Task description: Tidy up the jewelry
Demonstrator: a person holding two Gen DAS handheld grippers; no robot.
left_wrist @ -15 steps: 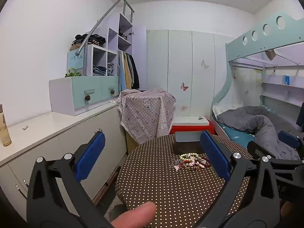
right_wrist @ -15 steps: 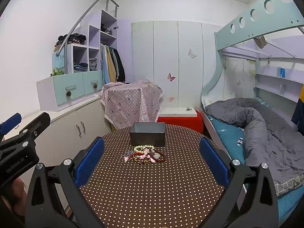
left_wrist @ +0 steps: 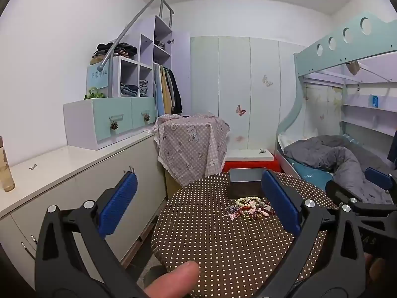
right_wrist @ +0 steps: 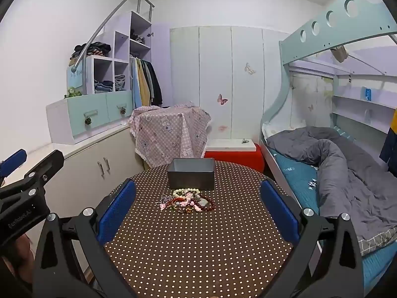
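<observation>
A pile of bead bracelets and necklaces [right_wrist: 187, 201] lies on the round brown polka-dot table [right_wrist: 198, 248], just in front of an open grey box [right_wrist: 191, 173]. The pile [left_wrist: 249, 207] and the box [left_wrist: 244, 182] also show in the left wrist view, the box partly hidden by a blue pad. My right gripper [right_wrist: 197, 213] is open and empty, held above the table short of the pile. My left gripper [left_wrist: 198, 203] is open and empty, at the table's left edge [left_wrist: 173, 223]. Each gripper shows at the side of the other's view.
A low white cabinet [left_wrist: 74, 168] runs along the left wall with a drawer unit [left_wrist: 109, 121] on it. A cloth-covered stand [right_wrist: 171, 134] and a red and white box [right_wrist: 233, 152] are behind the table. A bunk bed with a grey duvet [right_wrist: 347, 164] is on the right.
Both views have shifted only slightly; the jewelry pile and box stay where they were, and both grippers stay open.
</observation>
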